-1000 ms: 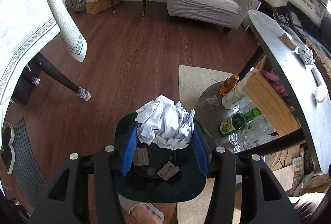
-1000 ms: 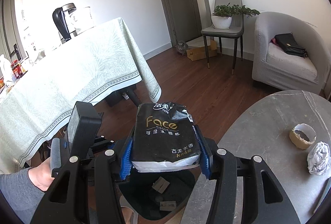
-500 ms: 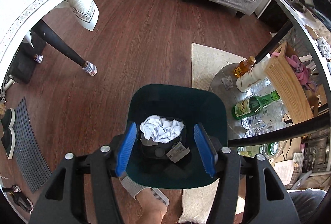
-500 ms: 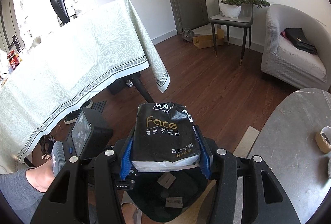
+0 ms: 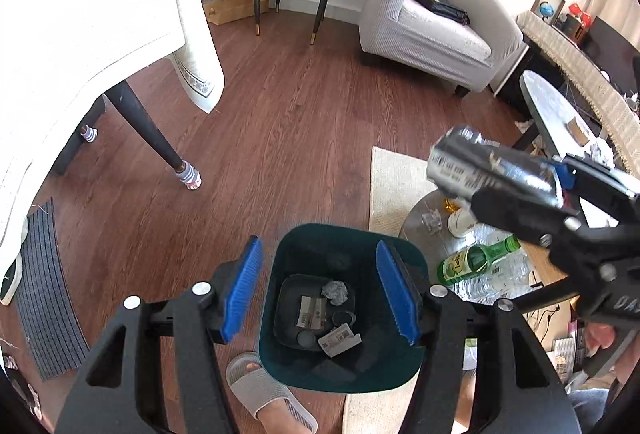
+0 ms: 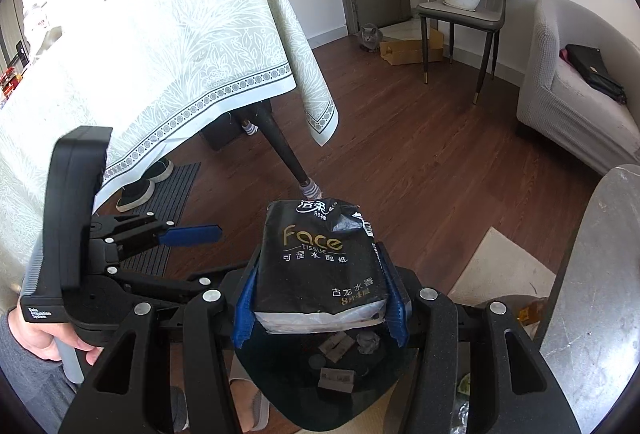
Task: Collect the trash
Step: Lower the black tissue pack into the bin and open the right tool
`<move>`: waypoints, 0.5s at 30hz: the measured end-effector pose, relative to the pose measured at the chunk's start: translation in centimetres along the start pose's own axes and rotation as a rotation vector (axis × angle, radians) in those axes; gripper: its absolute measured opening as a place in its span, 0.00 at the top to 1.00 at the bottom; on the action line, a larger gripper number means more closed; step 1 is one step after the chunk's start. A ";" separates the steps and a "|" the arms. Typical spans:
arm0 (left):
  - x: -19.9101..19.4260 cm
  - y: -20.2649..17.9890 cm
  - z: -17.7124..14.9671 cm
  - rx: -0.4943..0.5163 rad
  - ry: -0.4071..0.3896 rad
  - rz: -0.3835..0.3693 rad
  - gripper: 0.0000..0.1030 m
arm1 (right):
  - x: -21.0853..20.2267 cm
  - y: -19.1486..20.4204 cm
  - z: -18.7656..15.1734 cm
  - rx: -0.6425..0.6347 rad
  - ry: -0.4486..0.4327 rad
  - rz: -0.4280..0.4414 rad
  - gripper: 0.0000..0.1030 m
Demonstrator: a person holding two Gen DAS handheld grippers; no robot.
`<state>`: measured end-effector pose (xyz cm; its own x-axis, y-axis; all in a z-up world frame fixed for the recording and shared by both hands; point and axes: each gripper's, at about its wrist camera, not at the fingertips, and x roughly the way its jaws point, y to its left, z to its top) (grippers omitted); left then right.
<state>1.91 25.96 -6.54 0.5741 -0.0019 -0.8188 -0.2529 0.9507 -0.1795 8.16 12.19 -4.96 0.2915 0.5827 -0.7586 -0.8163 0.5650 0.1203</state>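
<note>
Two grippers are working over a dark green trash bin [image 5: 344, 246] that is standing on the wooden floor beside a beige rug [image 5: 394, 173]. The left gripper [image 5: 318, 292] is hovering above the bin's mouth. Its jaws have just been opening, and now nothing is between the blue pads [image 5: 244, 288]; they are standing apart, released. A crumpled paper ball [image 5: 335, 292] is lying at the bottom of the bin, among some small paper scraps [image 5: 339, 341].

The right gripper [image 6: 320, 294] is clenching a black tissue pack [image 6: 316, 262], with its blue pads [image 6: 245, 298] pressing on both sides of the pack. In the right wrist view, the pack is hanging above the bin [image 6: 320, 386], whose inside is showing just below it. In the left wrist view, the same pack [image 5: 480, 169] is appearing from the right, higher than the bin and to its right.

A foot in a grey slipper [image 5: 268, 390] is standing just beside the bin. A green glass bottle [image 5: 476, 262] is lying on a low round shelf near the bin. A hand [image 6: 48, 334] is holding the left gripper's handle.
</note>
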 end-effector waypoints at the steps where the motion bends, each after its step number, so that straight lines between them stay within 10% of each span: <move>1: -0.4 0.2 0.2 -0.008 -0.017 -0.001 0.41 | 0.4 0.1 -0.1 -0.004 0.011 -0.004 0.49; 15: -3.8 0.1 2.3 -0.028 -0.119 -0.047 0.60 | 6.1 1.7 -3.4 -0.072 0.221 -0.024 0.49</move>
<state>1.54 26.77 -2.22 0.6739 -0.0082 -0.7387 -0.2439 0.9414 -0.2330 6.85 14.69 -11.59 0.2010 0.4229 -0.8836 -0.8464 0.5290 0.0606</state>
